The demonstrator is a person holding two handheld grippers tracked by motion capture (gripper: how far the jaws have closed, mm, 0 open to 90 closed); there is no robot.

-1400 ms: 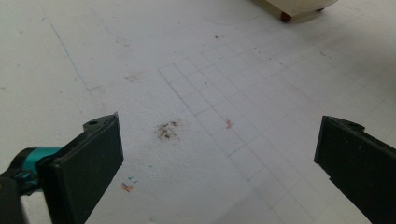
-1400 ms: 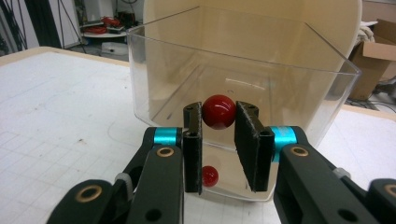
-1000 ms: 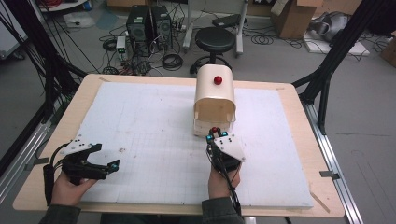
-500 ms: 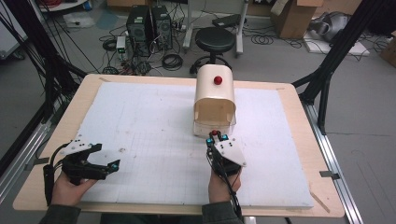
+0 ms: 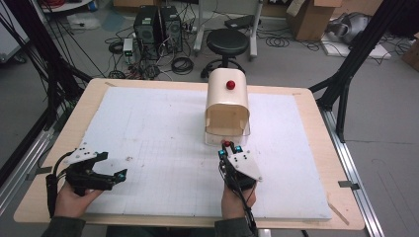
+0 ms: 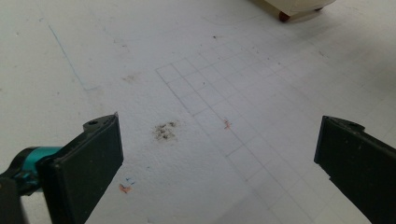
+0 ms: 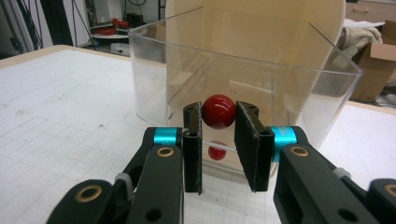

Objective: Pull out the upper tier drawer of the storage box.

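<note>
While pinched in right hand-held gripper (image 7: pixel 218 122), red knob (image 7: pixel 218 111) (clear drawer (image 7: pixel 299 79) front), left hand-held gripper (image 6: pixel 219 154) spread

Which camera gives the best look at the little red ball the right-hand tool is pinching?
The right gripper view: the red knob sits large and sharp between the right gripper pads, on the clear drawer front. The high view shows it as a tiny red dot at the gripper tips. The left gripper view catches a corner of the box.
</note>
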